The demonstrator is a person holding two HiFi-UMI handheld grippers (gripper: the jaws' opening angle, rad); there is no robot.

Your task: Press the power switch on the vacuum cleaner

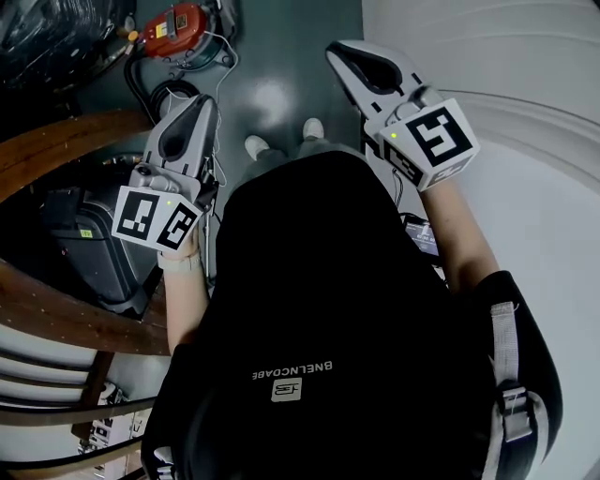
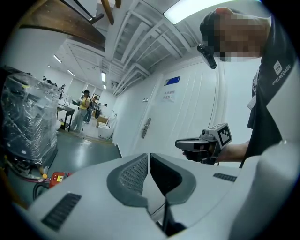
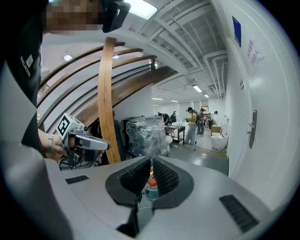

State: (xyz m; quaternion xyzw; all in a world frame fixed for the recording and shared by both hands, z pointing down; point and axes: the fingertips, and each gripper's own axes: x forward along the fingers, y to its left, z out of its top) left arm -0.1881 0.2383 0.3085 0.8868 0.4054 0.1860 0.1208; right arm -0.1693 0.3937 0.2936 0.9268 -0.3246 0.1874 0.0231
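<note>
both grippers are held up in front of the person's chest, pointing forward and slightly down, well above the floor [image 1: 281, 89]. the left gripper [image 1: 202, 105] sits at the end of a bare forearm bent up close to the body, with a pale band at the wrist; its jaws are pressed together with nothing between them. the right gripper [image 1: 339, 49] is carried a little farther out on a forearm angled away from the body, its marker cube [image 1: 439, 136] facing up. its jaws also meet at the tips, empty, with only a thin slit between the pads lower down.

the vacuum cleaner [image 1: 173, 28], red-orange with a black hose [image 1: 172, 94] looped beside it, stands on the floor ahead of the person's white shoes [image 1: 255, 145] and to their left. it is well apart from both grippers, and it shows through the slit in the right gripper view. curved wooden beams [image 1: 66, 141] run along the left side.
</note>
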